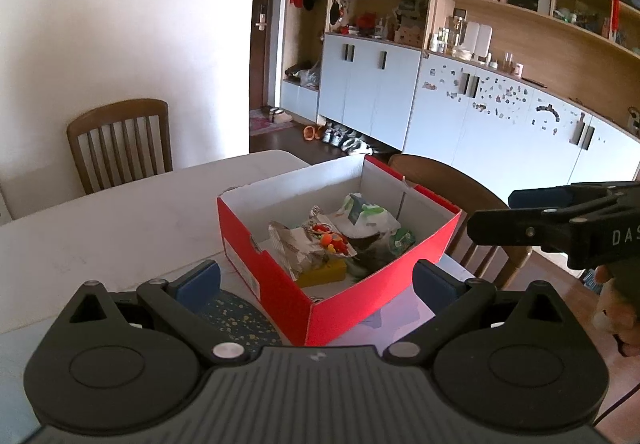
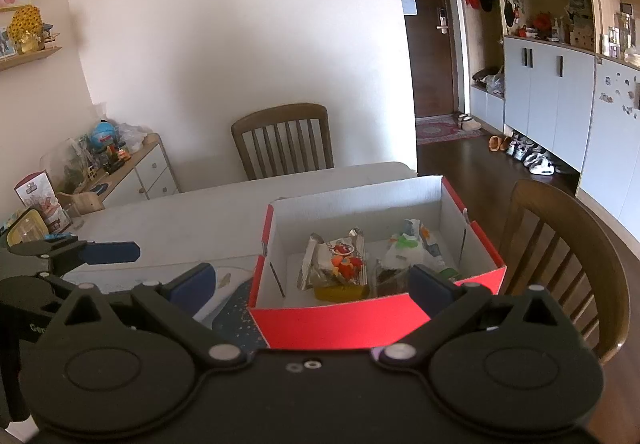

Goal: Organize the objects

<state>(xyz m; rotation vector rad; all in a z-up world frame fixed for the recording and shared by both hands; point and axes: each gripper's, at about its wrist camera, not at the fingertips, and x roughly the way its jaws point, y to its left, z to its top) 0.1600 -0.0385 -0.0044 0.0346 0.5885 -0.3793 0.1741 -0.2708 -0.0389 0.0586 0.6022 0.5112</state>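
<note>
Red cardboard forms the outside of the open box (image 1: 352,300) that sits on the white table (image 1: 120,212), white on its inner walls. Inside lie several packets: a crumpled silver snack bag (image 2: 340,264) with red and orange print, a yellow packet (image 1: 324,273) under it, and a white and green wrapper (image 1: 366,218) toward the far right corner. A small round green lid (image 1: 402,240) rests against the right inner wall.

Just beside the box's near left corner a dark blue mat with yellow specks (image 1: 236,318) lies flat on the table.

Both tools hang above the near edge of the table, apart from the box. The left gripper (image 1: 316,280) has its blue-padded fingers spread wide with nothing between them; the box shows in the gap. The right gripper (image 2: 312,284) is likewise spread wide and holds nothing. In the left wrist view the right tool reaches in from the right edge, level with the box's right wall but not touching it.

One wooden chair (image 2: 284,140) stands at the far side of the table, and another chair (image 2: 568,252) stands at the right side.
</note>
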